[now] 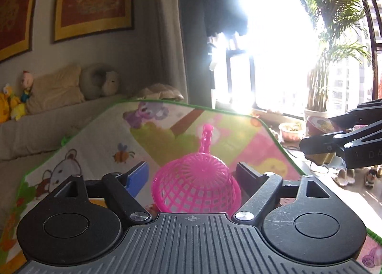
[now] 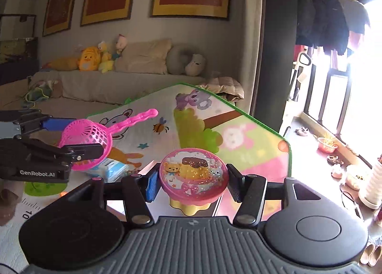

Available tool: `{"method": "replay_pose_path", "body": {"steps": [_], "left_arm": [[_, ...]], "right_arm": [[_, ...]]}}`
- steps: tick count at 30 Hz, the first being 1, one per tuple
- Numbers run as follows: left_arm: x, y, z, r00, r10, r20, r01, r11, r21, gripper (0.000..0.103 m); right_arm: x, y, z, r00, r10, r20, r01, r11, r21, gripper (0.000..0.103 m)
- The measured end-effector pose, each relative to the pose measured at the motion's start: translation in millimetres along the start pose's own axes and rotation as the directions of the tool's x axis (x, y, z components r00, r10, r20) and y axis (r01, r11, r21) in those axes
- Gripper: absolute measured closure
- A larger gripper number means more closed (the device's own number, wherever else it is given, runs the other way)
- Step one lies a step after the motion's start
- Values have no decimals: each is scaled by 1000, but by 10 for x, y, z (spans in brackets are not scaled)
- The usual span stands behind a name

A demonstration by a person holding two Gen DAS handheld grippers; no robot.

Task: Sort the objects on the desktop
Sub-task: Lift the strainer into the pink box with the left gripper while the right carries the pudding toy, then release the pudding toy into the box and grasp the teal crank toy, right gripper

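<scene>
A pink plastic strainer [image 1: 198,183] sits dome up between the fingers of my left gripper [image 1: 194,173], handle pointing away. In the right wrist view the left gripper [image 2: 69,136] holds this strainer [image 2: 88,137] by its rim, off the cartoon play mat [image 2: 250,145]. My right gripper [image 2: 193,183] is shut on a round toy box [image 2: 193,171] with a glittery pink bear lid and a yellow base, pads on both sides. In the left wrist view that box [image 1: 317,124] shows between the right gripper's [image 1: 322,131] fingers at the far right.
A blue-and-white packet [image 2: 112,169] lies on the mat under the strainer. Behind the mat's green edge is a sofa [image 2: 119,87] with cushions and plush toys. To the right are a bright window, a potted palm [image 1: 320,83], bowls on the sill and shoes on the floor.
</scene>
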State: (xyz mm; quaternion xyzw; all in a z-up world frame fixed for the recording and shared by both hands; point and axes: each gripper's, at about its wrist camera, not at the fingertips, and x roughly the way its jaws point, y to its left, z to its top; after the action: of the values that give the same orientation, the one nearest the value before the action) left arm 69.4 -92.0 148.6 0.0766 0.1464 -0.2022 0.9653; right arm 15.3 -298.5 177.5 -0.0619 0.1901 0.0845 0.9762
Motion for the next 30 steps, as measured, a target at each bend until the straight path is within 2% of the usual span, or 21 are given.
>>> {"method": "replay_pose_path", "body": {"steps": [2,4,6,9,12,14,17,19,22,26,27,28,30], "left_arm": [[285,10,-110,998,-12,-59,11,1000,-19,6],[397,93,-289,994,-10,-112,4,999,-54,6],[350,233,-521,989,-6,-148,-6,997,-80,5],[205,413,-808,981,44,-191,-56,997,-58,3],[86,605,-1039,962,117,-248,-133,990,-47,2],[27,719,-1172,951,137,-277,-159,986,-57,1],[-85,850,-1355,935,174,-310,-201,978,-58,1],[-156,913,-1437,928,200,-314,-227,972,-53,1],[-218,995,-1501,920,223,-322,-254,966,-55,1],[-284,1146,-1503,904,288,-316,-332,939,-94,0],[-305,1174,-1506,900,302,-316,-349,932,-103,0],[-334,1205,-1514,895,311,-319,-363,924,-119,0],[-418,1244,-1548,899,292,-327,-357,921,-157,0]], "right_arm": [[206,-63,3,1000,-8,-28,8,1000,14,47],[420,-134,-25,998,-6,-65,8,999,38,47],[628,-156,-93,994,-7,-105,12,999,46,47],[932,-120,-230,985,20,-173,-10,998,60,47],[1220,-30,-369,971,58,-230,-39,995,88,47],[1370,49,-452,965,70,-252,-48,995,92,47],[1517,102,-513,954,75,-290,-45,993,109,40],[1506,181,-500,956,70,-286,-48,995,86,40],[1374,429,-433,970,62,-235,-63,998,5,40],[1190,1010,-369,976,119,-184,-149,976,-159,41],[1184,1136,-365,970,146,-193,-181,967,-179,47],[1201,1281,-349,956,192,-224,-236,954,-186,50],[1310,1492,-308,920,261,-292,-314,937,-154,61]]}}
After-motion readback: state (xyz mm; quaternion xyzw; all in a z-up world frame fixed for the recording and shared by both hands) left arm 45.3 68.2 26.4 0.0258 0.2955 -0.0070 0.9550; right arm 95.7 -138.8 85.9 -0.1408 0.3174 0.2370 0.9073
